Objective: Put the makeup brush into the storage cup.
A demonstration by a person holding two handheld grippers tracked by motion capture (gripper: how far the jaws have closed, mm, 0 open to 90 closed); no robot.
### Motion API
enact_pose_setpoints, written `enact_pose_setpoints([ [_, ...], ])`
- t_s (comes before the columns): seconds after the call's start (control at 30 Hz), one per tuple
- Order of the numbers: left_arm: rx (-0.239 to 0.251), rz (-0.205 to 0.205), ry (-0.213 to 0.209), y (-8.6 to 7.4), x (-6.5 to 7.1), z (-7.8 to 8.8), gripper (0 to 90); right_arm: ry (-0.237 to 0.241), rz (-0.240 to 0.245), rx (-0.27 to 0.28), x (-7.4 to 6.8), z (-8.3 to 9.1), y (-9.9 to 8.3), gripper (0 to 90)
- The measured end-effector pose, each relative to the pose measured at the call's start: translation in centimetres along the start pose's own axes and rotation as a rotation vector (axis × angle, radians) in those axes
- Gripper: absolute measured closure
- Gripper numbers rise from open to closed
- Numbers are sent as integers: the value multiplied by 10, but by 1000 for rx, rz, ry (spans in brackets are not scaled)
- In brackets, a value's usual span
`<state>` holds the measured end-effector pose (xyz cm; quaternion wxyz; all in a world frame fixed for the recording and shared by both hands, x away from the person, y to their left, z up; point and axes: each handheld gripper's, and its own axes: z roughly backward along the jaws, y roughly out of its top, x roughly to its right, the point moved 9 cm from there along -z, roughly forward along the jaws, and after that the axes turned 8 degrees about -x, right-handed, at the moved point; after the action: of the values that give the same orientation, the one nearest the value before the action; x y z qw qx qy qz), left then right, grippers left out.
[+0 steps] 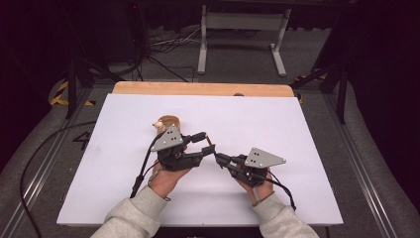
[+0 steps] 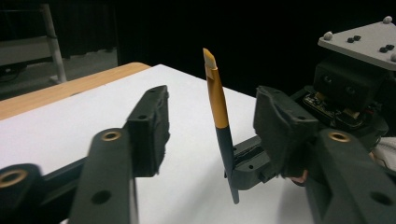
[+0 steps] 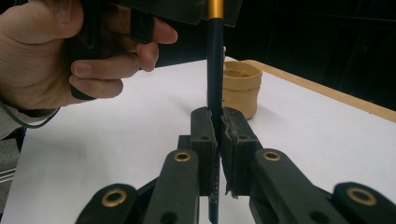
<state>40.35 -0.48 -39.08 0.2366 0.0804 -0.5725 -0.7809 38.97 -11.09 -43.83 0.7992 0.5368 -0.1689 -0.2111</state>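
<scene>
R gripper (image 3: 218, 135) has its jaws clamped on a pen (image 3: 215, 60) w/ a dark lower barrel & orange upper part; in the right gripper view the pen runs up between the two pads, dark end sticking out below them. In the high view the R gripper (image 1: 218, 157) sits right of centre over the white mat (image 1: 297, 198), pointing left toward the other tool, pen (image 1: 211, 144) slanting up from its tips.

L gripper (image 2: 210, 126) is part open: pads stand either side of the pen (image 2: 217, 107) w/ gaps both sides, not touching it. Left gripper view shows the orange part upright btwn the jaws, pale slanted tip at top, dark part going down into the R gripper's (image 2: 254, 168) pads behind. In the high view the L gripper (image 1: 204, 141) is just left of centre, tips around the pen's upper end.

So pen = held off the mat by the R gripper alone, mid-table, btwn the two tools.

Small tan cup (image 3: 240, 88) stands upright on the mat beyond the pen in the right gripper view; in the high view the cup (image 1: 166, 123) is just behind the L gripper's grey plate, w/ sth small & pale at its left edge, can't tell what. Wooden table edge (image 1: 198, 88) shows along the far side of the mat. Person's hand (image 3: 70, 51) wraps the L gripper's handle, grey sleeves (image 1: 133, 218) coming in from the bottom
</scene>
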Motion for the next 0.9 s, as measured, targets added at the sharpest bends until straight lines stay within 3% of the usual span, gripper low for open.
enact_pose_setpoints([
  [0.13, -17, 17, -7, -2, 0, -2, 591, -1, 1, -1, 0, 0, 0, 843],
  [0.4, -22, 29, -16, -3, 0, -2, 692, -1, 3, -5, -1, -1, -1, 843],
  [0.9, -23, 16, -28, -4, 5, -3, 809, 0, 11, -14, -2, -2, -1, 844],
])
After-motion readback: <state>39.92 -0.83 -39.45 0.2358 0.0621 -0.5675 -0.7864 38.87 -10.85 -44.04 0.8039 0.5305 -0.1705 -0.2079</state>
